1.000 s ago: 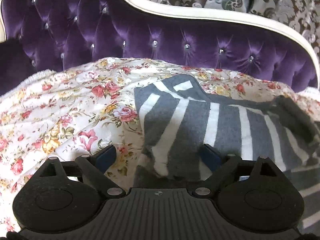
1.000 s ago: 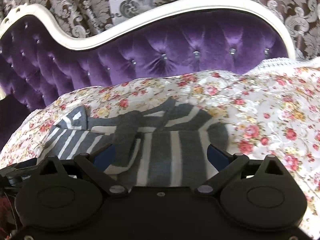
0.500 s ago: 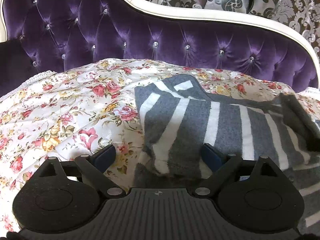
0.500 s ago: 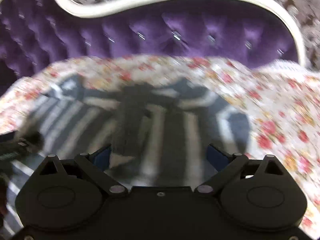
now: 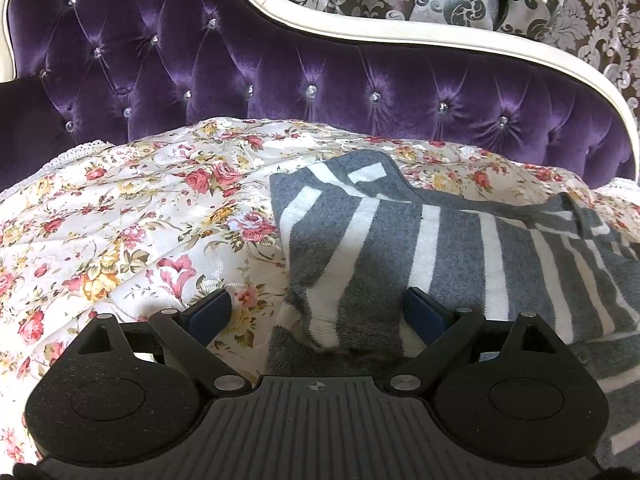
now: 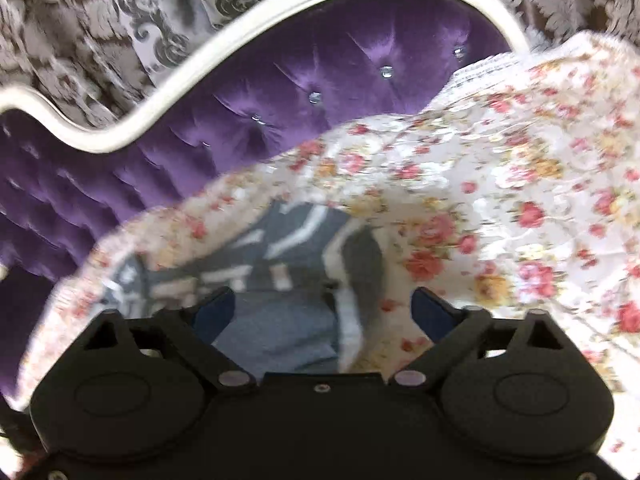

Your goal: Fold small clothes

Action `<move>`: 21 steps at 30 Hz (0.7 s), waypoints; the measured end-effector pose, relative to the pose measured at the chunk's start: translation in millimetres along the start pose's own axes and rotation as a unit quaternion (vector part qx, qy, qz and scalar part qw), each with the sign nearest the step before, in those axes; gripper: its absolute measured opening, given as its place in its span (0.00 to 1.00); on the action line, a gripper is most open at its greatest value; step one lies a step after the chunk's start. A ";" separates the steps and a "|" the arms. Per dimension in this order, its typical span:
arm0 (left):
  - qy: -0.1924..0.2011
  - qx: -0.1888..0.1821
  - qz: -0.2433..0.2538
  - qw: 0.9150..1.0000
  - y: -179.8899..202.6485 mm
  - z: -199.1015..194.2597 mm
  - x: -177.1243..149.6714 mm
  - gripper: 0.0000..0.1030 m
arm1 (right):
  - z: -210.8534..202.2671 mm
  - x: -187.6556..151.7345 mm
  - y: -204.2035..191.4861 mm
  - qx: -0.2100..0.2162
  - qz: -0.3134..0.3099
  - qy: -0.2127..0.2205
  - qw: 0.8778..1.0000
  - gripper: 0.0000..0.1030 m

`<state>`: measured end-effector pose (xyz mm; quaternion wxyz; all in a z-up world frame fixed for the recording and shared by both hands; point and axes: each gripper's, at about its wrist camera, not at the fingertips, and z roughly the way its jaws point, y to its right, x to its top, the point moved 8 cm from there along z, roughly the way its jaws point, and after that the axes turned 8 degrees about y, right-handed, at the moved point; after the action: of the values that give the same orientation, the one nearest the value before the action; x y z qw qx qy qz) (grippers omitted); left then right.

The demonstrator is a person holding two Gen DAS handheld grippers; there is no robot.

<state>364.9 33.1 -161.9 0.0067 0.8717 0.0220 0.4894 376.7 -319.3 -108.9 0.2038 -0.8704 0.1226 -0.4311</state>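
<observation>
One striped garment [image 5: 400,248], one floral cover [image 5: 120,220], one purple headboard [image 5: 280,72].

Left gripper [image 5: 316,312] open over striped garment [image 5: 384,248] on floral bedspread [image 5: 120,216]

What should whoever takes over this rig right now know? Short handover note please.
Left gripper: open, at the near edge of the grey-and-white striped garment; a cloth corner lies between the fingers, not pinched.
Right gripper: jaws closing, cloth between them at the garment's other edge; pads not pressing on it yet. That view is blurred.
Garment lies on the floral bedspread, in front of the purple tufted headboard.
Done: garment looks partly doubled over, with uneven edges.
Left: grip both sides, finish the fold, flatten it.
</observation>
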 end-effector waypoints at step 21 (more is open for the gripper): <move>0.001 -0.001 -0.003 1.000 0.6 -0.3 0.8 0.92 | 36.9 -21.4 -18.7 0.017 -0.098 -0.006 0.995 0.60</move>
<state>365.1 32.5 -161.1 0.0089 0.8711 0.0237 0.4904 394.2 -285.2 -135.4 0.1759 -0.8775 0.0286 -0.4453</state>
